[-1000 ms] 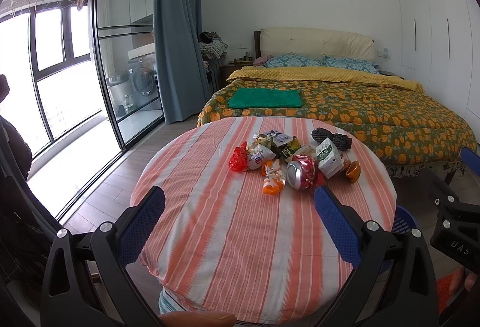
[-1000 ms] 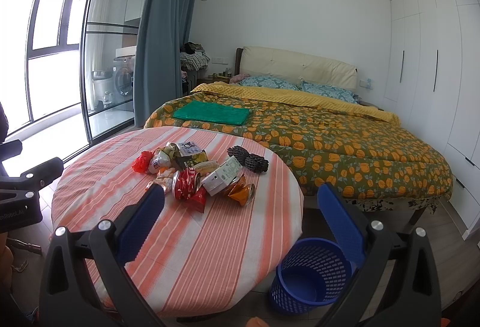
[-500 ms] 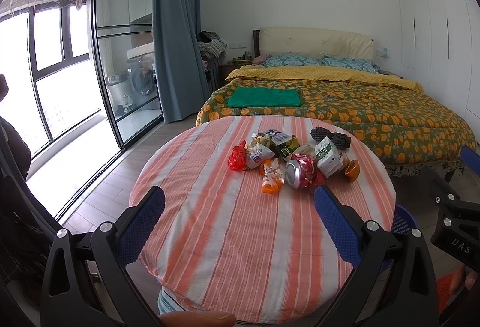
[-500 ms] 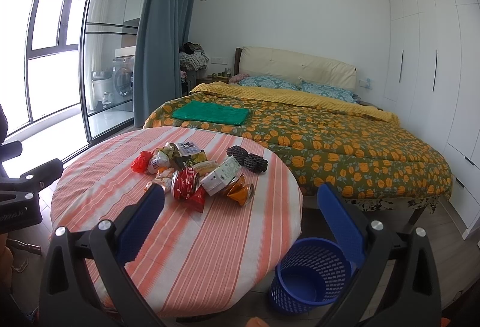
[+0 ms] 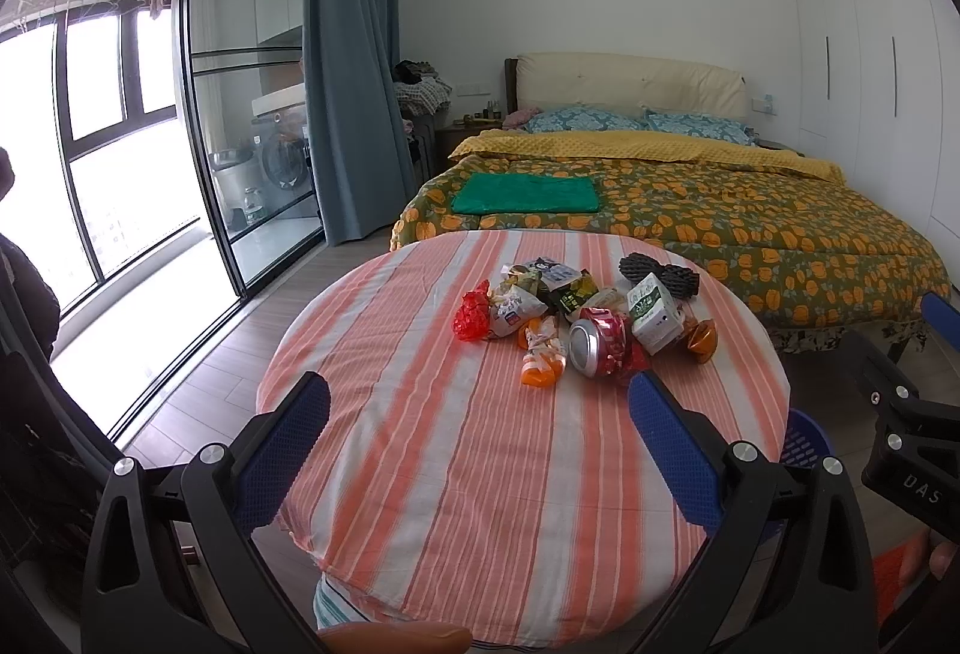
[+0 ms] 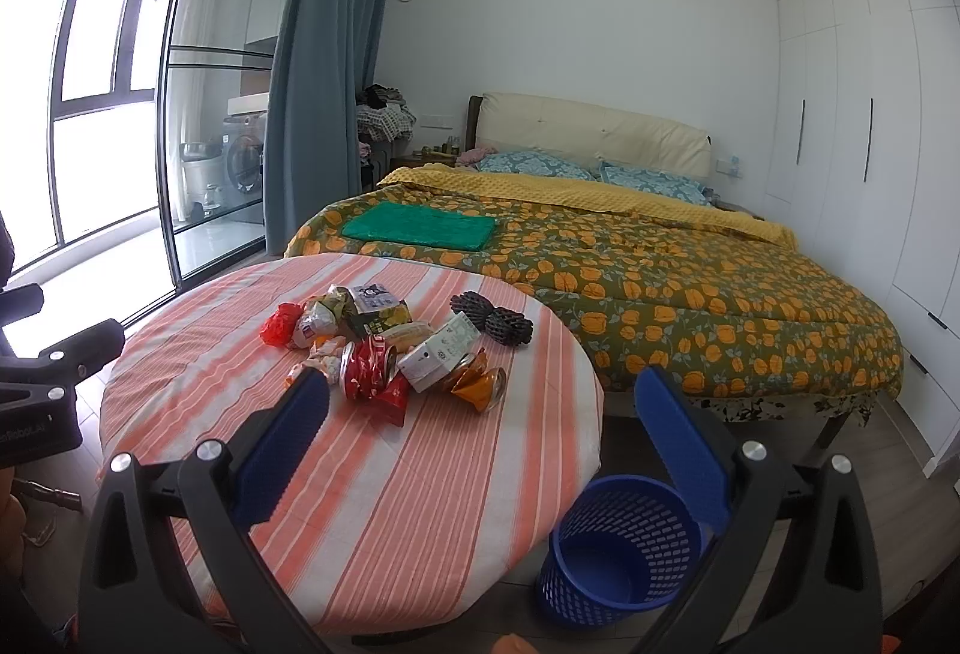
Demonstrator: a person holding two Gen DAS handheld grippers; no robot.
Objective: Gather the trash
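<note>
I hold both blue-padded claws, left and right, level, wide and empty above the round striped bench.

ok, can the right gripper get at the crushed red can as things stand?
Probably yes. The right gripper is open and empty, and the crushed red can lies at the near edge of the trash pile on the table, with only bare striped cloth between them. A red wrapper lies against it.

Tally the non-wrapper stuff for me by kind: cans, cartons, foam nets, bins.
Crushed cans: 2, red can and orange can
Carton: 1
Black foam net: 1
Blue bin: 1
Total: 5
</note>
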